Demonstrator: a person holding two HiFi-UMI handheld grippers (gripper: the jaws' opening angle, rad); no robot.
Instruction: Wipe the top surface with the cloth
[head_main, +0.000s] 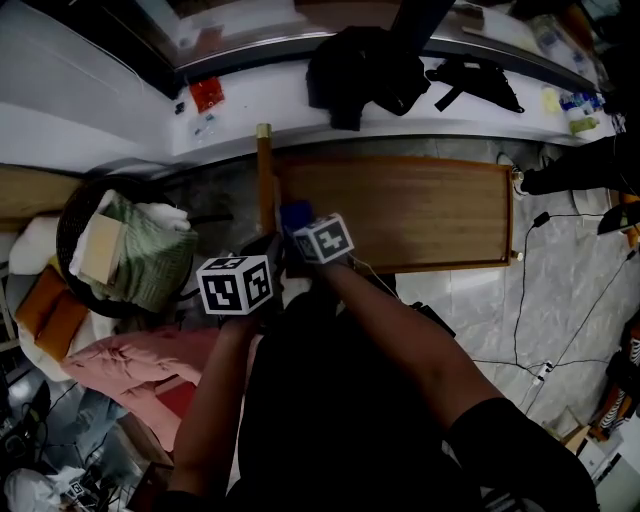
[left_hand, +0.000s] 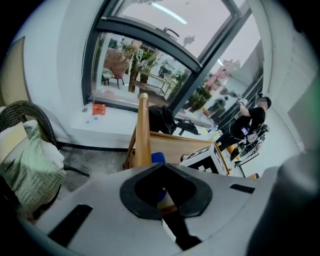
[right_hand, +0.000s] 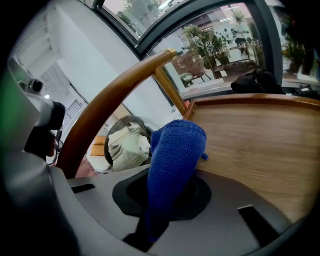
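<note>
Wooden top (head_main: 420, 215) was bare from the left end to the right edge, open to passage. A wooden post (head_main: 265, 180) obstructed the left end. A basket (head_main: 75, 215) stood beyond the post.

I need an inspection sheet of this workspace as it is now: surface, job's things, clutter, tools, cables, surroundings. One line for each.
Surface: wooden top, no loose things seen on it.
Job's things: blue cloth, at the top's left end.
Clutter: black bags on the white ledge; cushions in a chair; pink blanket below it.
Tools: right tool shut on the cloth; left tool shut, empty, beside it.
Cables: thin cables on the floor at right.
Surroundings: window behind the ledge; a person farther off.
</note>
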